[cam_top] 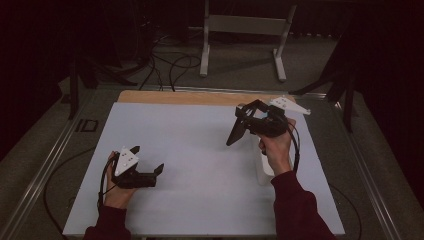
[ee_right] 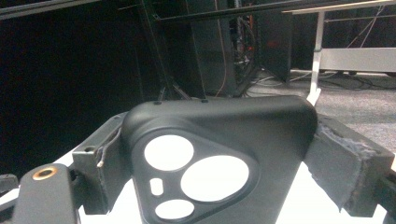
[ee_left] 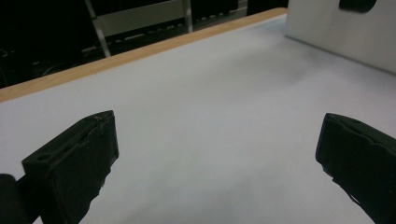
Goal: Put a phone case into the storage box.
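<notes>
The right hand-held gripper is lifting a black, matte, soft-looking phone case clear of the white-covered worktop, its jaws clamping the case by its two long edges. The case is sitting between those jaws, tilting down and away from the hand, its outer face with the raised triangular camera island and round cut-outs turning toward the gripper's own camera. The left hand-held gripper is resting low on the worktop, jaws spread wide with nothing between them. This looks like the carrying step; the next move probably calls for bringing the case toward the left hand-held gripper, or toward the white box ahead of it.
</notes>
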The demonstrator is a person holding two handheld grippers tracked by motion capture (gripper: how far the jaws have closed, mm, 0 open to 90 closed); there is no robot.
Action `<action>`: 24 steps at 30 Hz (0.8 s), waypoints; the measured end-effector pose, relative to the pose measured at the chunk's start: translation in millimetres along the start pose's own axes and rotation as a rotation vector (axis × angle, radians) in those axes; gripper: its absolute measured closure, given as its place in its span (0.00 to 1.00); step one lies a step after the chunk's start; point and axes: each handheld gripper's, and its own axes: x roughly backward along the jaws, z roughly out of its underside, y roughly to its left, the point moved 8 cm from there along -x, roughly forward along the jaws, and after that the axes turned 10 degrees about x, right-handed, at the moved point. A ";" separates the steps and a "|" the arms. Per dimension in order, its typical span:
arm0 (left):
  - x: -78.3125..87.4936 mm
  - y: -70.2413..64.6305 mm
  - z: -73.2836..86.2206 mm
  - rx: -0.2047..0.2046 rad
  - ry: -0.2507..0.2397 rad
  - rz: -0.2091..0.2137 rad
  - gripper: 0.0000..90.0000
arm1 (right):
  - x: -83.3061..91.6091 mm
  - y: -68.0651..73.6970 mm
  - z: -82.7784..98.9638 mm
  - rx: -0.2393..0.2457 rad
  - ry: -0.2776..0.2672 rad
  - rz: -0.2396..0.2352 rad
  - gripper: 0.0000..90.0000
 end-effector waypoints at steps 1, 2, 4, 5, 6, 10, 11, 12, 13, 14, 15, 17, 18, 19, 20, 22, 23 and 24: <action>0.7 0.6 0.4 0.001 -0.002 0.001 0.00 | -0.2 -0.5 -0.7 -0.003 -0.002 0.003 0.16; 1.6 1.5 0.6 0.002 -0.004 -0.003 0.00 | -0.3 -1.4 -1.0 -0.001 -0.002 0.006 0.16; 3.1 2.8 1.1 0.010 -0.007 -0.009 0.00 | -0.5 -2.8 -1.9 -0.003 -0.004 0.009 0.16; 3.8 3.3 1.8 0.011 -0.005 -0.011 0.00 | -0.3 -3.5 -2.4 -0.003 -0.005 0.011 0.16; 4.5 3.4 2.7 0.012 -0.006 -0.012 0.00 | -0.2 -4.5 -2.8 -0.004 -0.005 0.014 0.16; 6.5 4.5 4.8 0.013 -0.003 -0.016 0.00 | -0.5 -9.8 -4.1 -0.011 -0.007 0.029 0.16; 6.8 5.1 5.0 0.016 -0.003 -0.020 0.00 | -0.5 -10.7 -4.3 -0.011 -0.006 0.031 0.16; 7.0 5.8 5.1 0.019 -0.004 -0.026 0.00 | -0.7 -12.0 -4.3 -0.013 -0.004 0.037 0.16; 7.1 6.4 5.2 0.023 -0.005 -0.030 0.00 | -0.8 -13.2 -4.2 -0.012 -0.002 0.042 0.16; 7.3 6.7 5.5 0.026 -0.004 -0.032 0.00 | -0.9 -14.5 -4.2 -0.012 -0.001 0.047 0.16; 7.4 6.8 5.5 0.026 -0.004 -0.031 0.00 | -1.0 -15.9 -4.5 -0.015 -0.002 0.051 0.16; 7.7 6.5 5.3 0.026 -0.007 -0.030 0.00 | -0.9 -19.6 -5.4 -0.020 -0.003 0.065 0.16; 7.7 6.5 5.3 0.026 -0.007 -0.030 0.00 | -0.8 -21.3 -6.1 -0.021 -0.005 0.069 0.16; 8.5 6.6 5.1 0.026 -0.010 -0.030 0.00 | -0.6 -23.5 -6.7 -0.023 -0.005 0.074 0.16; 9.0 7.0 5.1 0.025 -0.011 -0.032 0.00 | -0.7 -24.8 -7.0 -0.024 -0.005 0.080 0.16; 10.0 7.9 5.4 0.027 -0.013 -0.034 0.00 | -0.7 -26.4 -7.1 -0.025 -0.004 0.084 0.16; 10.0 7.9 5.4 0.027 -0.013 -0.034 0.00 | -0.8 -29.2 -6.6 -0.024 0.001 0.092 0.16; 10.9 8.9 5.9 0.031 -0.015 -0.035 0.00 | -0.6 -30.7 -6.6 -0.025 0.001 0.093 0.16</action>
